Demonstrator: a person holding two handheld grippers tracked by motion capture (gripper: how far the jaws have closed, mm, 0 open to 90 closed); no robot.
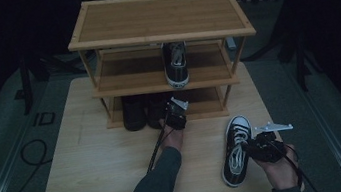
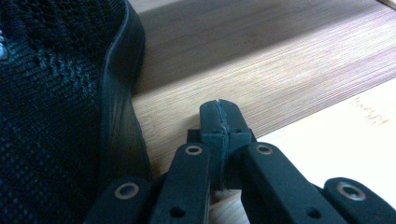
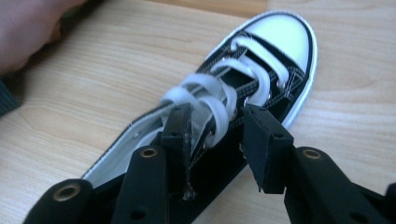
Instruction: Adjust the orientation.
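Sneaker (image 1: 236,151) position: on the table (image 1: 94,177) at roughly 5 o'clock in the high view, toe pointing away toward the rack. The right gripper (image 1: 262,144) sits at the shoe's right side near the collar; in the right gripper view its jaws stand spread, one jaw inside the opening against the laces (image 3: 219,100) and the other outside the canvas wall, not yet pressed together. Handling estimate: the shoe is probably light, with a soft canvas upper that will fold under a pinch and a stiffer rubber sole and toe cap; the side wall beside the eyelets or the heel collar looks like the firmest hold. Farther off, near 12 o'clock from the person's sleeve, the left gripper (image 1: 175,118) rests at the lower shelf (image 1: 210,106) of the shoe rack (image 1: 160,16), jaws pressed together on nothing, just beside a black mesh shoe (image 2: 56,116). A matching sneaker (image 1: 175,64) stands on the middle shelf. The lowest shelf is dim, and how many dark shoes it holds is hard to tell.
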